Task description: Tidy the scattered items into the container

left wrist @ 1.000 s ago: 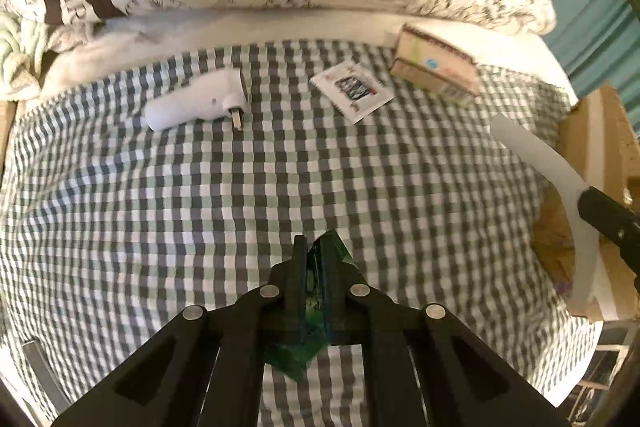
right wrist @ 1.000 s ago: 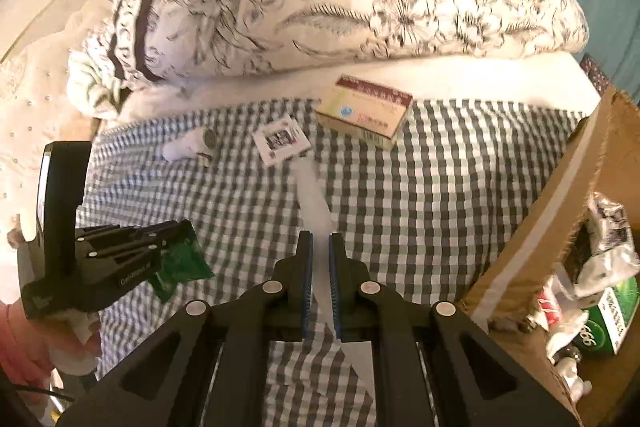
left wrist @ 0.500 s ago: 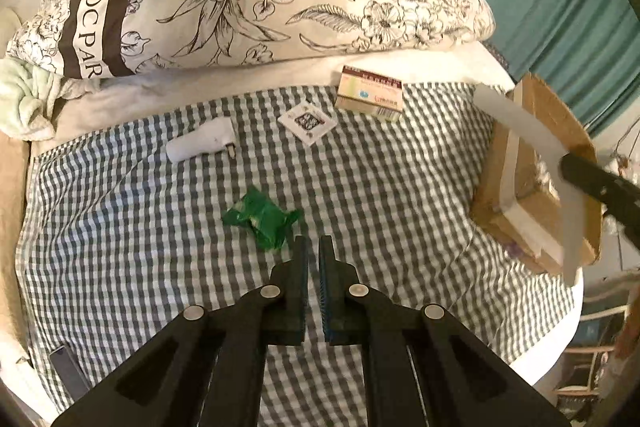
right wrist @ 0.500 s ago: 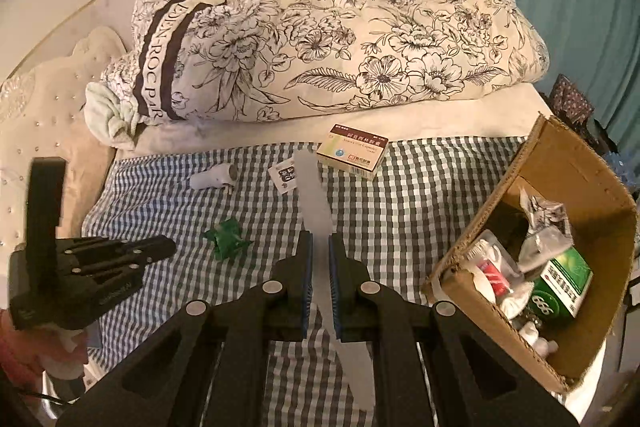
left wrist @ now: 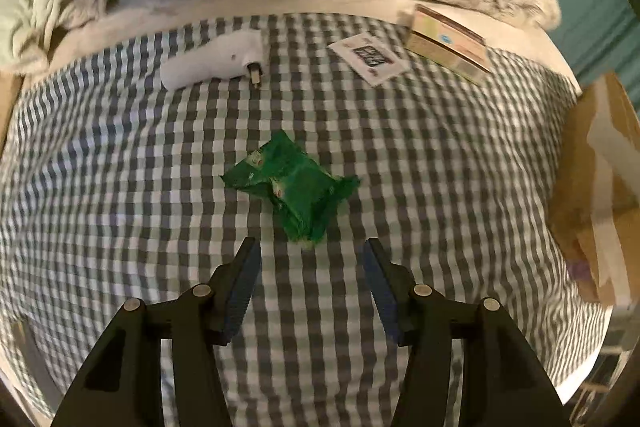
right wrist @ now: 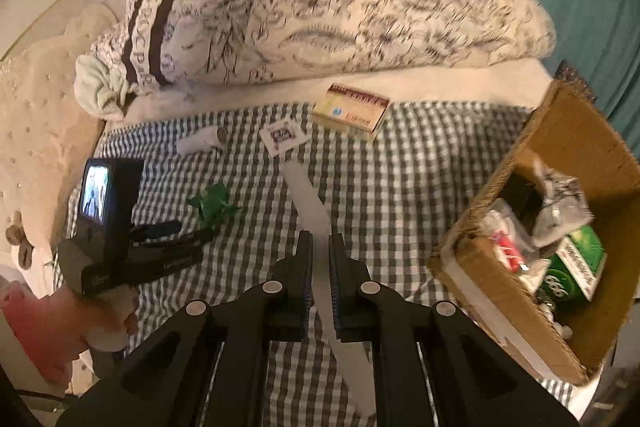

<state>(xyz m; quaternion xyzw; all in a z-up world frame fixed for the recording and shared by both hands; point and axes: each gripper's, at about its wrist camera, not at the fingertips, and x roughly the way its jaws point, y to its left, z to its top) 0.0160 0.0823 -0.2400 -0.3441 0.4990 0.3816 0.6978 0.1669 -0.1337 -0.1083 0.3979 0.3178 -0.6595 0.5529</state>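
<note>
**Green packet loose, strip in the grip**

On the checked bedspread [left wrist: 400,155], the green packet [left wrist: 292,187] is lying just ahead of the left gripper [left wrist: 312,247], whose jaws are opening, nothing between them. The right gripper [right wrist: 320,247] is clenching a white strip [right wrist: 308,195]. That long strip is risking a snag on the cardboard box [right wrist: 472,259] rim; open cloth is lying between.

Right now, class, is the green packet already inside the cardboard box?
No. The green packet lies on the checked cloth, just ahead of the left gripper, apart from the cardboard box.
</note>
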